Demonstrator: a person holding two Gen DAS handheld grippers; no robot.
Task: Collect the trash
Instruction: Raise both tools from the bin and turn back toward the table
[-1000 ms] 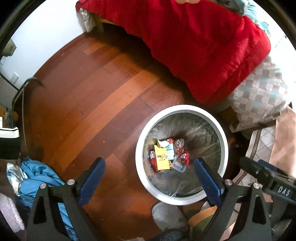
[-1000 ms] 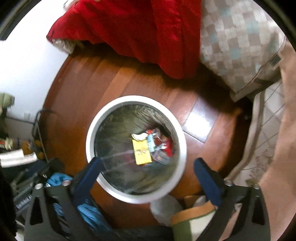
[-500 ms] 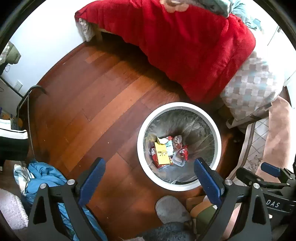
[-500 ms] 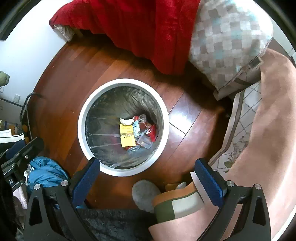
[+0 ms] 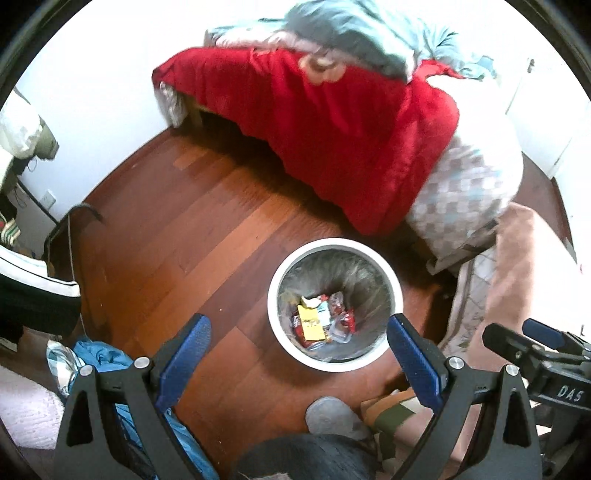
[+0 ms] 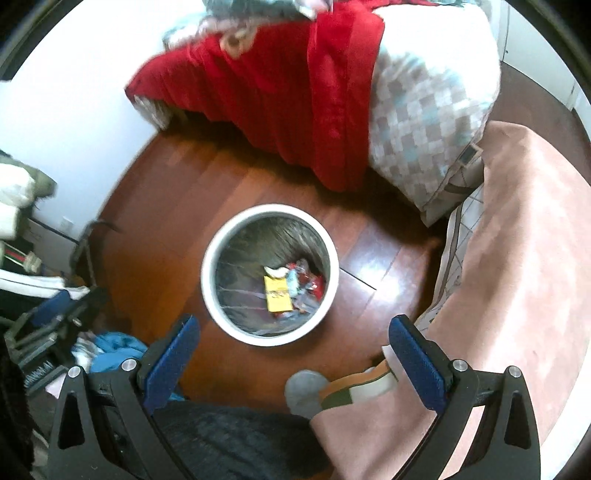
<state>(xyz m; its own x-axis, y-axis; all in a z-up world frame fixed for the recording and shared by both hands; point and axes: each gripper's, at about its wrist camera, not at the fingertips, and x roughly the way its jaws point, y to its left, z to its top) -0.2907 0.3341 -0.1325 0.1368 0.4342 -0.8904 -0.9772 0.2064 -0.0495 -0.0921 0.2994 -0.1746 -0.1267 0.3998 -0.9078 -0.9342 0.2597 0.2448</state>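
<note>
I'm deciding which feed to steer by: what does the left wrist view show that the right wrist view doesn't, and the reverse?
Only the left wrist view shows the right hand-held gripper, at its right edge, and the grey-blue bedding piled on the bed in full.

Only the right wrist view shows the left hand-held gripper, at its left edge, and far more of the pink rug.

Both show the white trash bin with a yellow packet and red wrappers inside, the red blanket, the checkered pillow and the wooden floor. Both grippers are open and empty.
</note>
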